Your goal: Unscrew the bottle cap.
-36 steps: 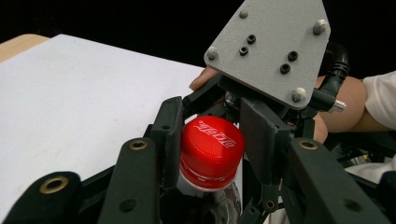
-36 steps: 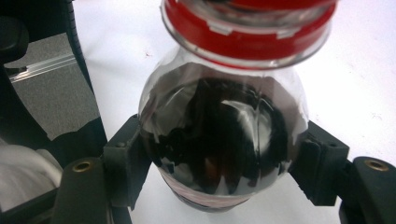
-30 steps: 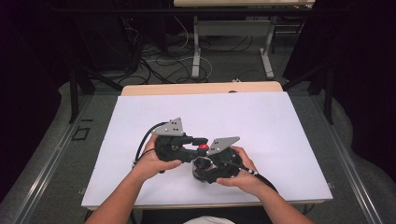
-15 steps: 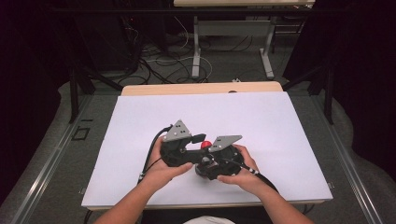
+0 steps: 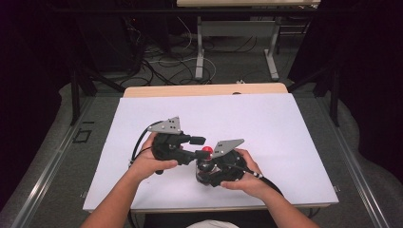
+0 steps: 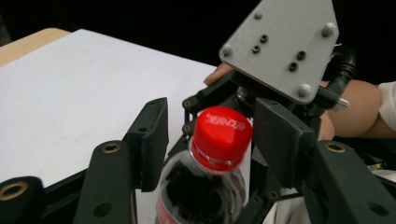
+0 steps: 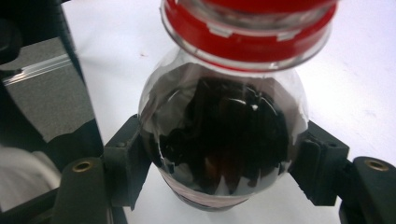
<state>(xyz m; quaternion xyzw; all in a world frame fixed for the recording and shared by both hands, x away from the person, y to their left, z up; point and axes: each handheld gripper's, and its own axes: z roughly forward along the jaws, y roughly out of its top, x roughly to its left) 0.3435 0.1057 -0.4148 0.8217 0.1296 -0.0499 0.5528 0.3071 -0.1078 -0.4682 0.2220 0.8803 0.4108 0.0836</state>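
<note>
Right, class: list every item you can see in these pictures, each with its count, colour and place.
bottle: one, clear with dark drink, held near the table's front edge
cap: one, red, on the bottle, between the left jaws with gaps either side
table: one, white top, centre
floor cables: several, dark and white, beyond the table
left gripper: one, black, open around the cap
right gripper: one, black, shut on the bottle
hands: two, gripping the tools
</note>
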